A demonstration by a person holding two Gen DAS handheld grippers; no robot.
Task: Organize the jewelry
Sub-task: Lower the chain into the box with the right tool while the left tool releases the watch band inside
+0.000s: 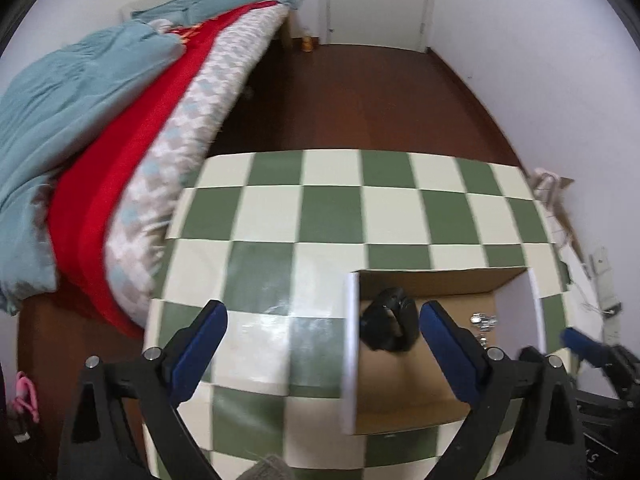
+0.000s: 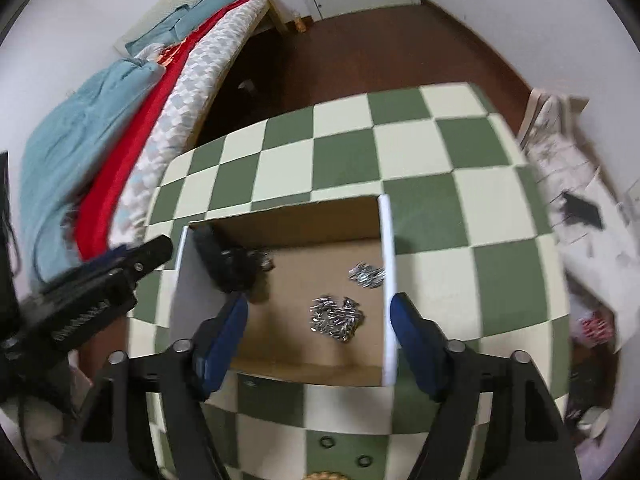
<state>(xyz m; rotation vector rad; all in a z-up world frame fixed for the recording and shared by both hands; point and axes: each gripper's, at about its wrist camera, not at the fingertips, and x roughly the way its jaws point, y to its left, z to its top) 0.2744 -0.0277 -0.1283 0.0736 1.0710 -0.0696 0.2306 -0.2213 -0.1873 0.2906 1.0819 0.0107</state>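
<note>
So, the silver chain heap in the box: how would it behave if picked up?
The silver heap looks like loose small links, so probably floppy, draping and slipping off the pads. It lies flat on the box floor, so it is unlikely to roll.

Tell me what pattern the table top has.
The table top has a green and cream checkerboard pattern, which shows best in the right wrist view.

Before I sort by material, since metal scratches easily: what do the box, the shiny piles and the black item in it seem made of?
Box: cardboard, it seems; matte brown inside, white outer walls.
Shiny piles: likely metal; silvery, glinting small links or beads, too blurred to tell which.
Black item: dark with a slight sheen, maybe plastic, leather or fabric; its make is unclear.
</note>
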